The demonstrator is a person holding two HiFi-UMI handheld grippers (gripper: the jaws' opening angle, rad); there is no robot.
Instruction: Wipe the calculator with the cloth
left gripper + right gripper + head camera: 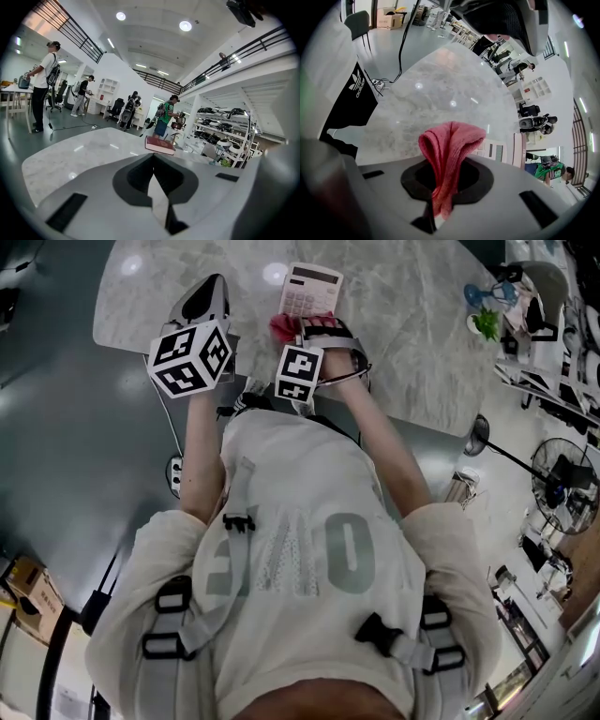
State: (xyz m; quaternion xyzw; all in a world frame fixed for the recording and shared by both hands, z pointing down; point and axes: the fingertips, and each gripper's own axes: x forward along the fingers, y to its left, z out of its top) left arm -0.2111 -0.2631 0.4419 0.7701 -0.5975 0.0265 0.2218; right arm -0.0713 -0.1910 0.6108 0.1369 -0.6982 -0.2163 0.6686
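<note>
A pink-and-white calculator (pixel 311 289) lies flat near the middle of the marble table (pixel 412 324). In the right gripper view the calculator (pixel 502 151) shows just beyond the cloth. My right gripper (pixel 298 331) is shut on a red cloth (pixel 286 327), which bunches up past the jaws and hangs over the calculator's near edge; that folded cloth (pixel 449 150) fills the right gripper's (pixel 442 180) view. My left gripper (pixel 208 292) hovers to the left of the calculator, jaws shut and holding nothing. From the left gripper (pixel 153 158) the calculator (pixel 160 145) appears edge-on, further along the table.
A small green plant (pixel 486 322) and a blue object (pixel 478 294) sit at the table's right end. Shelves of equipment (pixel 225 131) and several people (pixel 165 117) stand beyond the table. A floor fan (pixel 562 479) and a cable (pixel 401 42) are on the floor.
</note>
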